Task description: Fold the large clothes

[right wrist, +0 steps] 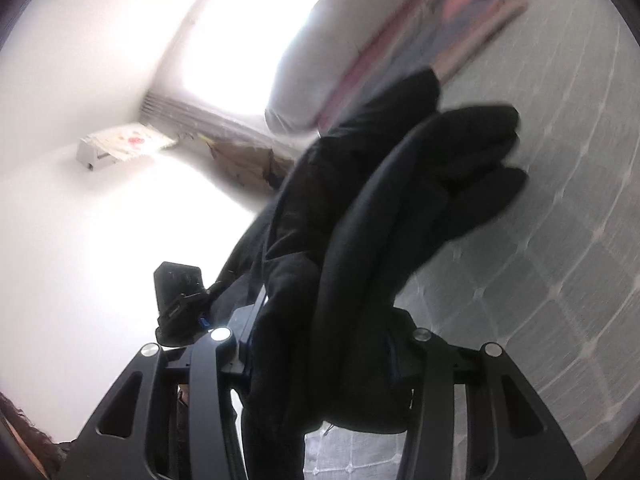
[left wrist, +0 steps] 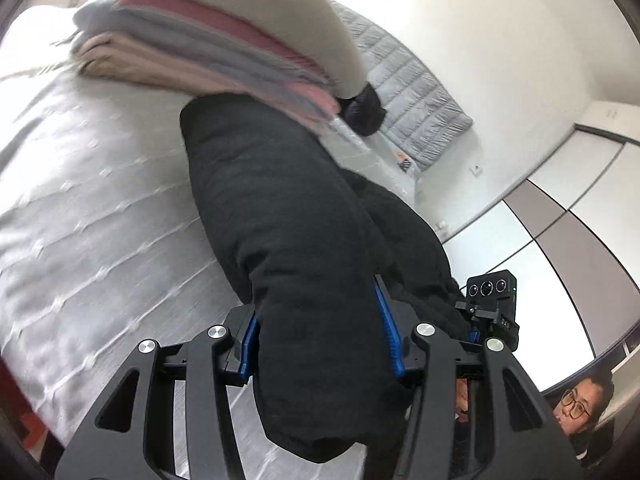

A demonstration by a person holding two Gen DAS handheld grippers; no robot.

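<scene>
While both tongs are raised over the bed [left wrist: 80, 208], each one grips a thick bundle of the same black garment [left wrist: 280, 220]. In the left wrist view, the left tongs [left wrist: 318, 344] have their blue-edged pads [left wrist: 385, 320] pressed into the dark cloth from either side, so the jaws are closed on the fabric, which bulges out ahead of them and sags below them. Ahead of the left tongs the garment stretches away as a long padded roll toward a stack of folded clothes [left wrist: 192, 44] in pink, grey and beige, with a pale bulky piece on top. Beyond that stack, and to the right of it, lies a grey quilted cover [left wrist: 412, 92]. To the right of the left tongs a small black camera [left wrist: 490, 290] on the other tool shows, and further right stand wardrobe doors [left wrist: 560, 216]. A person [left wrist: 580, 404] appears low at the right edge.

In the right wrist view, the right tongs [right wrist: 320, 352] are likewise clamped on the black garment, whose folds pile over the jaws and hide the pads; several rounded layers fan out ahead and to the right. Past them the folded stack sits blurred on the quilted bed. To the left of the right tongs a bright window [right wrist: 240, 28] glares above a white wall.
</scene>
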